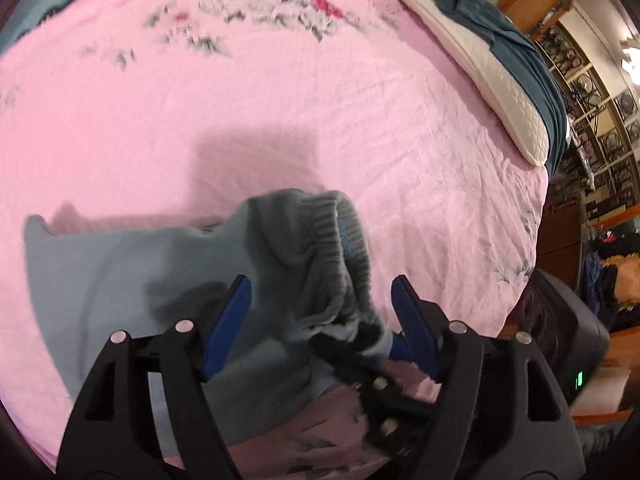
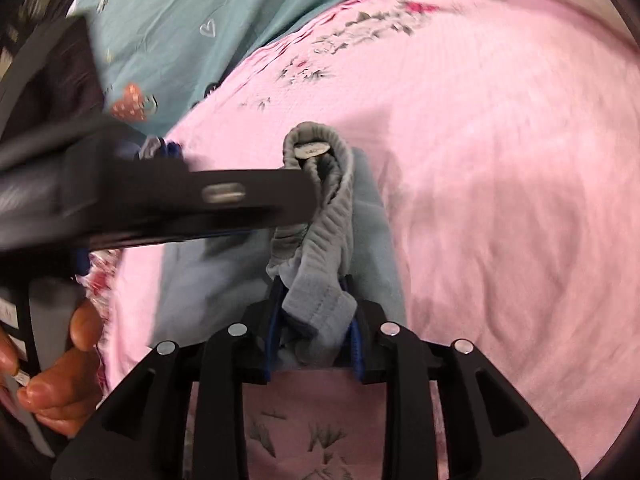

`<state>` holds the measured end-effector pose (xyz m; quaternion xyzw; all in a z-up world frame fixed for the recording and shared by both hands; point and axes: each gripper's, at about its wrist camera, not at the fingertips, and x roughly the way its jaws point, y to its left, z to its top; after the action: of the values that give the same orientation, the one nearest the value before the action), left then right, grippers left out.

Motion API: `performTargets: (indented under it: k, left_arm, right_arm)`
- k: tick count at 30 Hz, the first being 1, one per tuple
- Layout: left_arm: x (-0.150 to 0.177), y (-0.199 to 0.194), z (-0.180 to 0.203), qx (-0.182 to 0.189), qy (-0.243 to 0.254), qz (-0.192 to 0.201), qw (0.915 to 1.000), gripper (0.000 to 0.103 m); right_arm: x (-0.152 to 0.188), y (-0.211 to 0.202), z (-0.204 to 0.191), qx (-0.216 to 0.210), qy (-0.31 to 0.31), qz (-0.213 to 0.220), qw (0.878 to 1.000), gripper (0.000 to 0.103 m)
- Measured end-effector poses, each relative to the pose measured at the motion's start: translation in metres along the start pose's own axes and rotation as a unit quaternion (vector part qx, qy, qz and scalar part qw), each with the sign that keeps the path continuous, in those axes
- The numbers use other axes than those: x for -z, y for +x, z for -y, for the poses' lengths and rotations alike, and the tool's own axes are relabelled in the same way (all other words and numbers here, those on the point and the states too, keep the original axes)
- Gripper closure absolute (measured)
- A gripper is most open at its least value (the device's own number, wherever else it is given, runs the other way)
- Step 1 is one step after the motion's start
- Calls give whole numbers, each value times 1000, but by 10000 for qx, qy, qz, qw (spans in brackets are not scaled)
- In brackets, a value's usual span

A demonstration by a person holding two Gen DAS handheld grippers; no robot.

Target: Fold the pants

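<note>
The pants [image 1: 132,280] lie on the bed [image 1: 280,112]. The left hand-held gripper [image 1: 320,300] is spread over the waistband; the right hand-held gripper [image 2: 314,312] pinches it. Lower the band flat before letting go.

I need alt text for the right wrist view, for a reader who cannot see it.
The right gripper pinches a fold of grey pants lying on a pink bedsheet. The left gripper crosses the picture from the left, blurred, with a hand below it. A teal cloth lies beyond the sheet.
</note>
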<state>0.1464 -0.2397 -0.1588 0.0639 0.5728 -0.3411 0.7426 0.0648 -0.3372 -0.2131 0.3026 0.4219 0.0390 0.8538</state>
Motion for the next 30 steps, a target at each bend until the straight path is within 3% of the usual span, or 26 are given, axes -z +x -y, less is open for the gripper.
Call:
performTargets:
  k: [2,4,8,11,14,18,21,25,30]
  left_arm:
    - [5,-18,-9,-198,79,241,9995,20]
    - [13,-35,-26,-550,25,483,9973,16]
    - [39,-44,-74,-1001,-446,453,9929,13]
    - [59,-38,-98,-1192,-727,341,9896,13]
    - [70,-20,-101,-1533,-687,151,9857,13]
    - [75,-7,-100,-1698,-549,37,9839,10]
    - [74,-4,-99,-1751,-506,51,9832,8]
    - [75,-3,-98,-1780,-466,63,9829,6]
    - [78,-1,-96,-1791,-435,16,9829,4]
  right_arm:
    - [-2,-10,0,76,25,56,10000,59]
    - [-5,-23,-2,233,9,213,9995,55]
    - [-13,-56,-8,678,1,754,9948,55]
    - [-26,-62,-27,688,-346,976,9922,55]
    - [-43,-45,-59,412,-856,876,9916,55]
    - [-54,-8,-86,161,-1298,502,9901,55]
    - [-59,21,-74,352,-1253,173,9913,55]
    - [-61,32,-30,773,-1065,107,9912,55]
    - [-58,28,-3,472,-823,139,9954,64]
